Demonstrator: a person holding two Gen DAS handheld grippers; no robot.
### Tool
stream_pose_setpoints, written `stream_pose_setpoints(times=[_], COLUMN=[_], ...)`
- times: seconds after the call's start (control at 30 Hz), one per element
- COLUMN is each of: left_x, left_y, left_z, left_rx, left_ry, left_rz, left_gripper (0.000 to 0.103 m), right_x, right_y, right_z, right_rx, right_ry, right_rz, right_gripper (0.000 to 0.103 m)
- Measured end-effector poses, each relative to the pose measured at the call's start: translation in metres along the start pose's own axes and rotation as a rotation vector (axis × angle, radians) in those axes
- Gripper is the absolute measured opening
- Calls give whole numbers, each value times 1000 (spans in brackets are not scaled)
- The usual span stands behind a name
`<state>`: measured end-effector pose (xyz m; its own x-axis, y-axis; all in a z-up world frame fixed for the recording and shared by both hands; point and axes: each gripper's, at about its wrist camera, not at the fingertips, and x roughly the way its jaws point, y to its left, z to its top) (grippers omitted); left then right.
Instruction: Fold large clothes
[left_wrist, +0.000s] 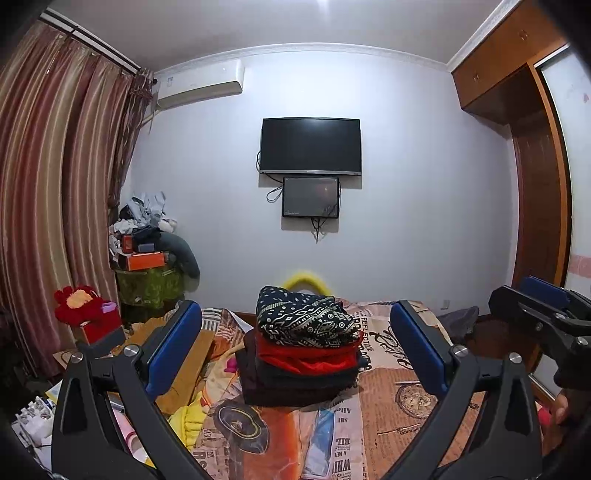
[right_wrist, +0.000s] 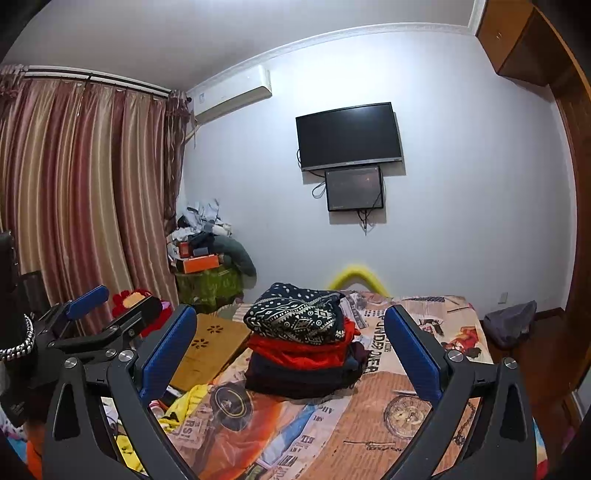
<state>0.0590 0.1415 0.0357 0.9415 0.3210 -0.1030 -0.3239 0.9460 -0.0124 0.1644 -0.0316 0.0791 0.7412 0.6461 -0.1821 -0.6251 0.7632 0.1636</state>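
- Nearest, the left tool (left_wrist: 295, 347) is spread wide, its blue pads (left_wrist: 173, 347) grasping nothing.
- The right tool (right_wrist: 290, 350) is likewise released, with only air between its blue pads (right_wrist: 413, 354); both tools hover apart from the clothes.
- Under them lies the bed (left_wrist: 402, 410), covered in a newspaper-print sheet in orange and cream.
- In the middle of the bed sits a stack of folded clothes (left_wrist: 303, 354): dark pieces at the bottom, a red garment (left_wrist: 306, 356) above, and a black-and-white patterned garment (left_wrist: 303, 317) on top (slightly rumpled).
- Left of the stack a yellow cloth (right_wrist: 184, 406) lies loose beside a wooden board (right_wrist: 210, 347).
- Beyond the bed's far end a television (left_wrist: 310, 146) hangs on the white wall, a smaller screen (left_wrist: 310, 197) just below it.
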Motion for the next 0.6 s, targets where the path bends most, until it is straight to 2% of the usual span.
stream_pose_setpoints(times=[0.6], left_x=[1], left_y=[0], left_z=[2], left_rx=[-17], left_ry=[15], left_rz=[-26], left_gripper=[102], right_x=[-5], right_y=[-2], right_z=[1], right_rx=[1], right_ry=[10], right_rz=[0], right_gripper=[101])
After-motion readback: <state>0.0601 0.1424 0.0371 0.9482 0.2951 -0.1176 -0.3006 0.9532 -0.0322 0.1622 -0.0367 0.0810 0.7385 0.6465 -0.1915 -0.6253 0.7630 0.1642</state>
